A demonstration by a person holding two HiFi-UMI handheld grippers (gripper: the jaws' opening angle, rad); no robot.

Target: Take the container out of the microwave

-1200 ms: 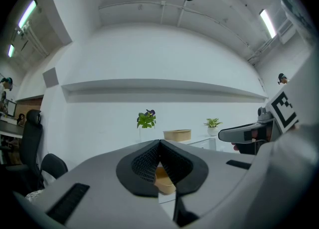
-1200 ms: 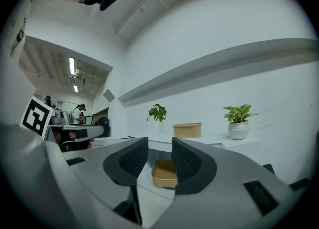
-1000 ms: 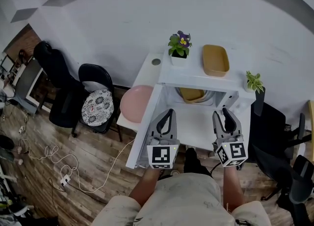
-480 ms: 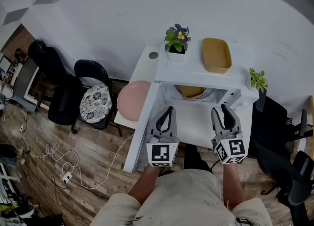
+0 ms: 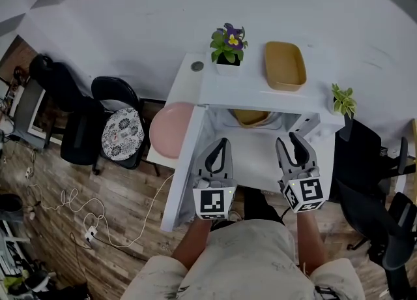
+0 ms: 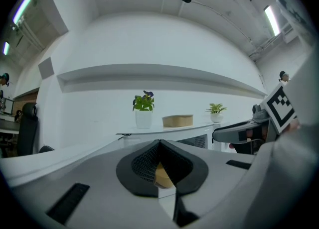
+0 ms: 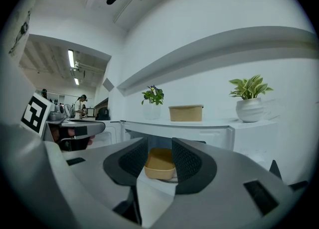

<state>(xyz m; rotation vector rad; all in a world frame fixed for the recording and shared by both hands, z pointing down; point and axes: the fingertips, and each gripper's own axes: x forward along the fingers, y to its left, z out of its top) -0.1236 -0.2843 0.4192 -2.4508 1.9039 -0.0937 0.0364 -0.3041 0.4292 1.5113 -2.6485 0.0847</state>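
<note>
The left gripper (image 6: 159, 142) is holding its jaws together at the tips and is gripping nothing. It is hovering in front of the microwave (image 5: 260, 96), level with the right gripper. Being closed, it is probably standing by rather than preparing to grip.

The right gripper (image 7: 160, 146) is holding its jaws partly apart and is also carrying nothing. Its view is framing the container (image 7: 159, 163) in the gap between the jaws, well ahead of the tips. This alignment suggests that the right gripper is being readied for the reach, with the gap set to pass over the container's rim.

The container is sitting inside the microwave cavity, near the front opening, on what looks like the turntable. The door (image 5: 184, 168) is standing open to the left, so the path inward is lying clear.

A spare container (image 5: 285, 65) is resting on the microwave top, between a flower pot (image 5: 227, 47) and a small plant (image 5: 341, 102). It is not the target.
</note>
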